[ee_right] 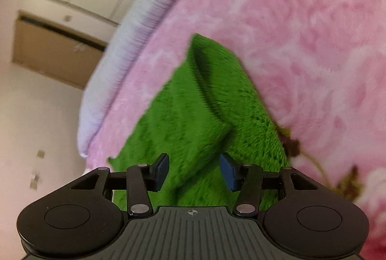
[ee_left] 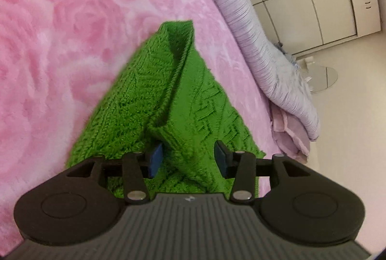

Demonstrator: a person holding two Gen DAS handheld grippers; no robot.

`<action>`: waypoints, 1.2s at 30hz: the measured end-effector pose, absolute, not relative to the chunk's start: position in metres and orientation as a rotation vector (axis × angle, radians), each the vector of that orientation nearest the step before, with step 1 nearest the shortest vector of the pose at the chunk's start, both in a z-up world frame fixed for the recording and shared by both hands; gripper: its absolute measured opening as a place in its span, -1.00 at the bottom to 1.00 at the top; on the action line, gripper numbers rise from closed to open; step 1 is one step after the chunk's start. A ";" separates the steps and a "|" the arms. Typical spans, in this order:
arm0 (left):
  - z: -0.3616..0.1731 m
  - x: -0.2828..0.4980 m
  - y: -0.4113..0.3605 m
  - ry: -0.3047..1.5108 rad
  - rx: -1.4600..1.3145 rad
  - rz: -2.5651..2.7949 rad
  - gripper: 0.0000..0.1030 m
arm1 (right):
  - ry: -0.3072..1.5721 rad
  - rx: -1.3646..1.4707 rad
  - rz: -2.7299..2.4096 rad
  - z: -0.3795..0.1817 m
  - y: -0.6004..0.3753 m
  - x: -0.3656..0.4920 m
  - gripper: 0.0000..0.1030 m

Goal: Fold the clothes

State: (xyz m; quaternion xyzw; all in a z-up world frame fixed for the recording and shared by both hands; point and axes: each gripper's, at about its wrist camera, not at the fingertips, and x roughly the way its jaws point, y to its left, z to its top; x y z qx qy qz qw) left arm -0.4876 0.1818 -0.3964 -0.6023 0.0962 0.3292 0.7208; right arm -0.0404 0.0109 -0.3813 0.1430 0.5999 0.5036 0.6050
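cloth: a bright green cable-knit garment (ee_left: 154, 101) is laid folded on a pink rose-patterned fleece blanket (ee_left: 60, 31) | left gripper (ee_left: 188, 158): released; pads are seen apart, knit between them, unpinched | right gripper (ee_right: 194, 169): released; folded edge is seen between its spread blue pads (ee_right: 162, 169)

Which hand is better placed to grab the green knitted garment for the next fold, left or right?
Left, probably. The left tool is open, with a raised fold of the green knitted garment running up between its pads on the pink rose blanket. The right tool is also open over it, but that view is blurred.
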 end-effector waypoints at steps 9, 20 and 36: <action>-0.371 -0.491 0.158 0.289 -1.094 0.751 -0.87 | 1.201 0.385 1.250 -0.359 -0.014 -0.042 -0.88; -0.391 -0.546 0.077 0.296 -1.101 0.762 -0.87 | 1.275 0.393 1.195 -0.380 -0.109 -0.070 -0.88; -0.384 -0.548 0.049 0.351 -0.989 0.758 -0.87 | 1.242 0.334 1.179 -0.370 -0.142 -0.083 -0.88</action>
